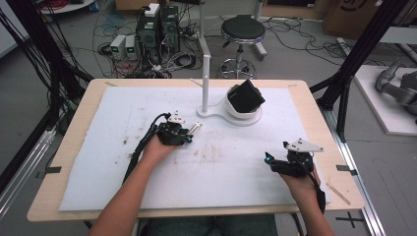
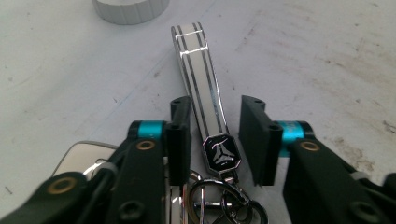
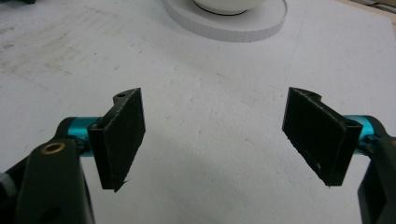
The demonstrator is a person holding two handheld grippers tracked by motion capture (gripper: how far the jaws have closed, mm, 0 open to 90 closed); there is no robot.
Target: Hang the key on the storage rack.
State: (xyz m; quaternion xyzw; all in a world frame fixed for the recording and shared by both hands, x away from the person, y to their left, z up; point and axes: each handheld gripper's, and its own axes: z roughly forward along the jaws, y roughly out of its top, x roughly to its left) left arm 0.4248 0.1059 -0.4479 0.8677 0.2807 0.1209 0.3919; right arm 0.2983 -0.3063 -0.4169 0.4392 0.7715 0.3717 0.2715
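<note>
Probably light, limp and glossy-slick: white key strap (image 2: 198,79) lying between left gripper (image 2: 215,140)'s narrowly parted jaws, not yet pinched, best nipped at the stiff black badge (image 2: 222,154) beside the rings; right gripper (image 3: 215,135) gaping wide, empty.

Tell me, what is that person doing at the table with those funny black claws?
A person holds a hand-held gripper in each hand over a white mat. The left hand-held gripper has its jaws on either side of a white striped key strap with metal rings, not yet squeezing it. The right hand-held gripper is wide open, holding nothing. A white stand sits behind.
</note>
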